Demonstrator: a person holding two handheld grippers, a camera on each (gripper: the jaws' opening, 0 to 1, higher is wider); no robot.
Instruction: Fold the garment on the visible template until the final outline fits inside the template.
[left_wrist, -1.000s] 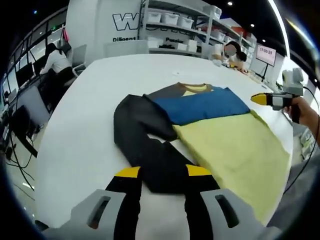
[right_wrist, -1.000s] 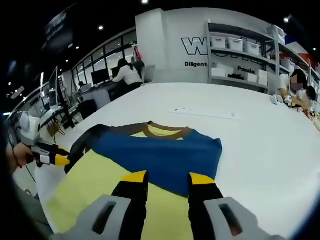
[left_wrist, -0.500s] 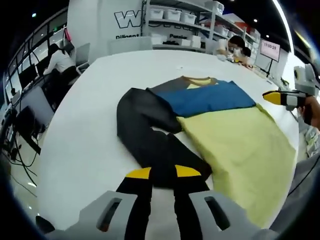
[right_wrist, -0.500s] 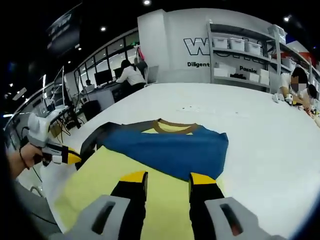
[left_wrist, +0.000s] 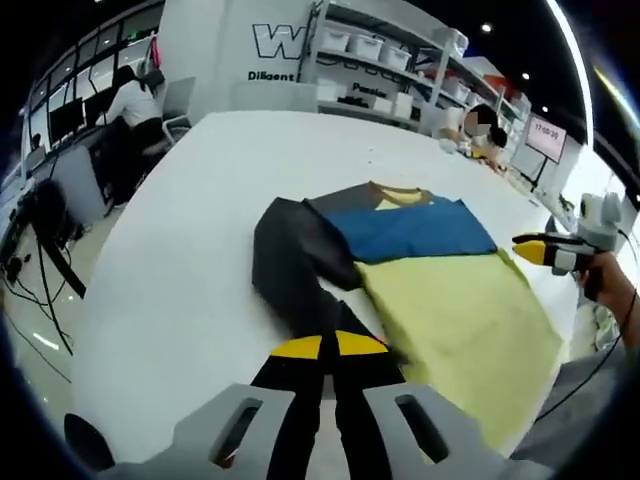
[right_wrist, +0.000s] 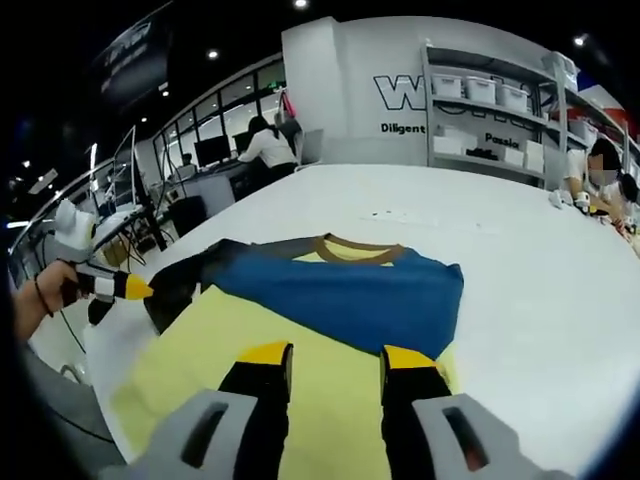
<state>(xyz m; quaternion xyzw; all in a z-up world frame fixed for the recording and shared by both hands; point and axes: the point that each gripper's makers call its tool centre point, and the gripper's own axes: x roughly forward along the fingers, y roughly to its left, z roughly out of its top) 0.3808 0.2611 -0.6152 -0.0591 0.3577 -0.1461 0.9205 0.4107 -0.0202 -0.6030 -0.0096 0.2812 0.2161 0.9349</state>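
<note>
A shirt lies flat on the white table (left_wrist: 170, 260), with a yellow body (left_wrist: 450, 320), a blue chest band (left_wrist: 410, 228), a brown collar (left_wrist: 398, 190) and a long dark sleeve (left_wrist: 295, 255). My left gripper (left_wrist: 328, 346) sits at the cuff end of that sleeve, its yellow tips drawn almost together on the fabric. In the right gripper view the same left gripper (right_wrist: 128, 288) touches the sleeve end (right_wrist: 175, 285) from the left. My right gripper (right_wrist: 335, 355) hovers open over the yellow body (right_wrist: 230, 340), just below the blue band (right_wrist: 350, 295). It also appears in a hand at the shirt's far side, right gripper (left_wrist: 535, 250).
The table's near rounded edge (left_wrist: 95, 350) drops to the floor with cables. Shelves of white bins (right_wrist: 480, 95) stand behind the table. A person sits at desks (right_wrist: 262, 148) beyond the far left edge, and another person (right_wrist: 605, 170) at the far right.
My left jaws have closed from wide apart to nearly touching at the sleeve's cuff end. The right gripper stays open over the yellow body; both views shifted slightly.
</note>
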